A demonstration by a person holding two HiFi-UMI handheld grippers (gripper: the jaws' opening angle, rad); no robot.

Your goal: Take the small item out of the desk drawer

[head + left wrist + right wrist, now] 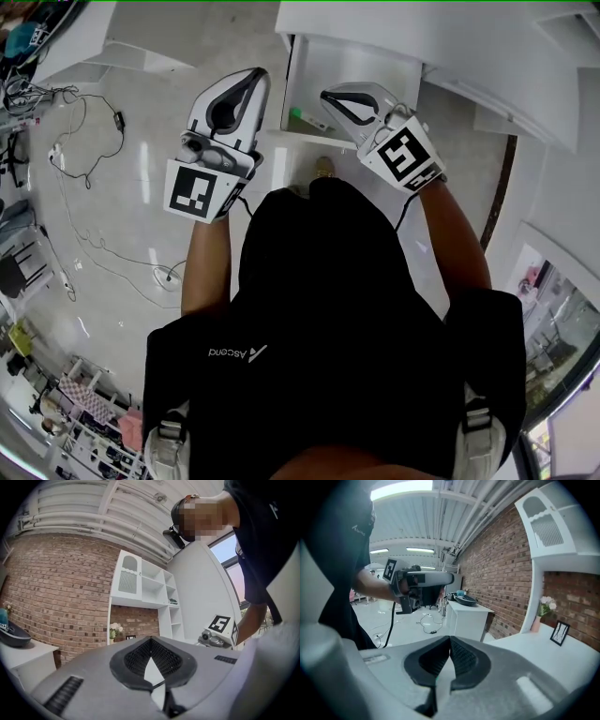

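Drawer (366,64) of the white bench (487,56) stands pulled out toward the person, its inside open from above. The small item (298,114), greenish, lies on the drawer floor by the front left corner, close behind the front panel. A darker thin thing lies just beside it, too small to identify.

Left tool (255,77): jaws clenched tip to tip, nothing between them. It is held over the floor, just outside the drawer's left edge.

Right tool (326,96): jaws likewise clenched and empty. It is held above the drawer's front edge, tips pointing toward the item's corner but apart from it.

Both gripper views look out across the room at the brick wall (56,588) and the shelving (140,585), not into the drawer. The tools are therefore carried roughly level and are not yet aimed down.

Judgement: the opening step looks done and the item is not yet taken. The right tool sits nearer and seems placed for the pick. It would have to tip downward and release its jaws first. The front panel crowds the item, so a descent from straight above looks safest. The dark neighbour could get caught in the grip.
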